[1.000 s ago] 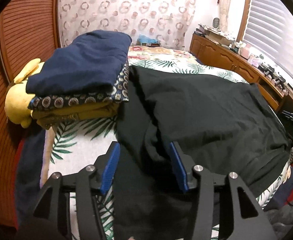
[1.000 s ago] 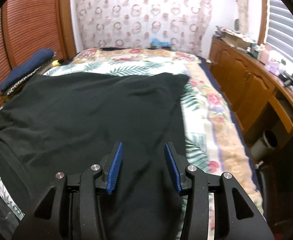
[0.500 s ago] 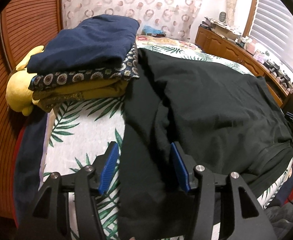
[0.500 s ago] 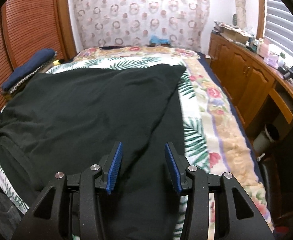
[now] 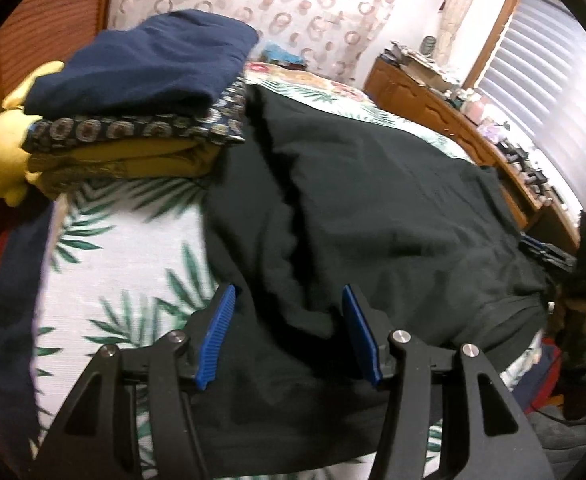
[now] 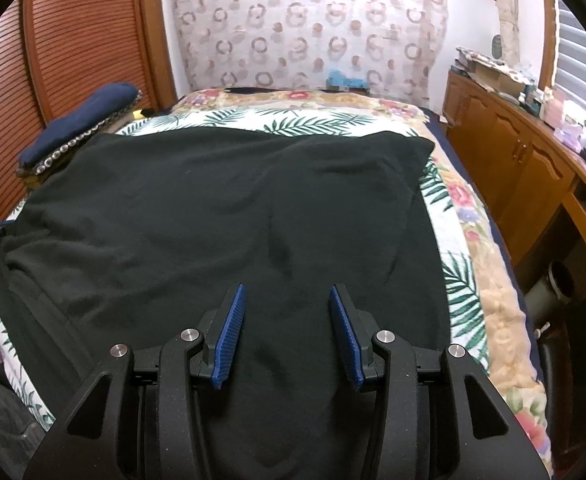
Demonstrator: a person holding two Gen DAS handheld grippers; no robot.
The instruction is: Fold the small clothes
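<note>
No readable text, labels, brands or numbers in either wrist view.

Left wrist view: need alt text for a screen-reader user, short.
An open blue-padded left claw hovers over the near edge of a rumpled dark green garment spread across a palm-leaf bedspread. At upper left sits a stack of folded clothes, navy on top, beside a yellow plush toy; a wooden dresser runs along the right.
</note>
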